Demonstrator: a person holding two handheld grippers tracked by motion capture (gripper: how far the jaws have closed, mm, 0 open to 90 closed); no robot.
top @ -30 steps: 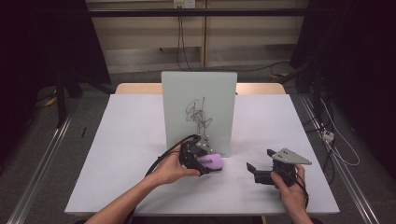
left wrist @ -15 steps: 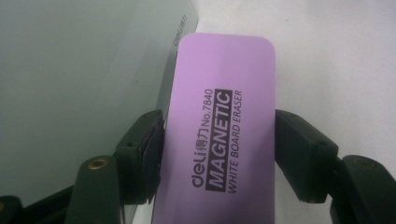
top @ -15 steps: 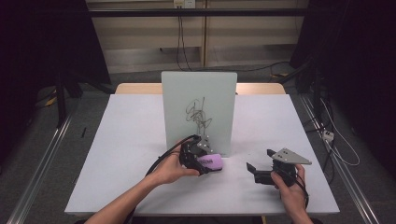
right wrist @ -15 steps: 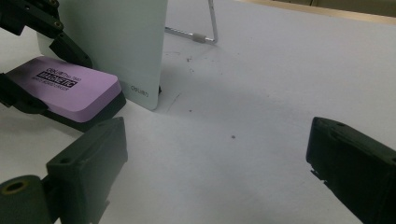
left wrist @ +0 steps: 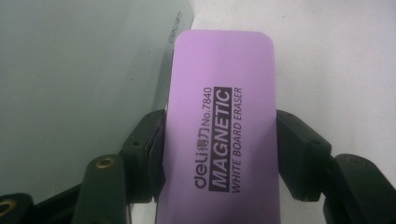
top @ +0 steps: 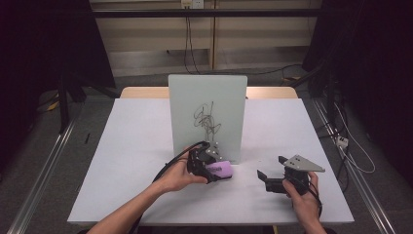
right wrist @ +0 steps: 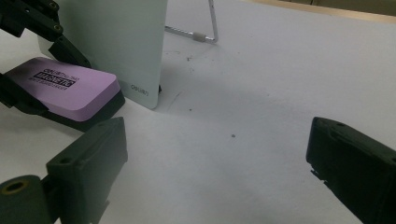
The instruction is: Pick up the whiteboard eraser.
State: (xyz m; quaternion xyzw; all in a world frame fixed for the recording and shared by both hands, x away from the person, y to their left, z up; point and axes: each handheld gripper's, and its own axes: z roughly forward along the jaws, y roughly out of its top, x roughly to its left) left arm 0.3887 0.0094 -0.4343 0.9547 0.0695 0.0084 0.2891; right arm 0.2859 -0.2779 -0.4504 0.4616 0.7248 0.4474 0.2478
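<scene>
A purple magnetic whiteboard eraser (top: 223,169) (left wrist: 219,93) lies on the white table just in front of the upright whiteboard (top: 207,97), which bears a black scribble (top: 207,118). My left gripper (top: 215,169) (left wrist: 222,128) has just been closing, and its pads now press on both long sides of the eraser. To the right, my right gripper (top: 272,168) (right wrist: 217,140) rests low over the table, open, with bare table between its jaws. In the right gripper view the eraser (right wrist: 65,88) sits at the board's (right wrist: 121,42) lower corner.
The white table (top: 131,146) stretches wide to the left and right of the board. A wire stand (right wrist: 212,28) props the board from behind. Dark floor, rails and cables surround the table.
</scene>
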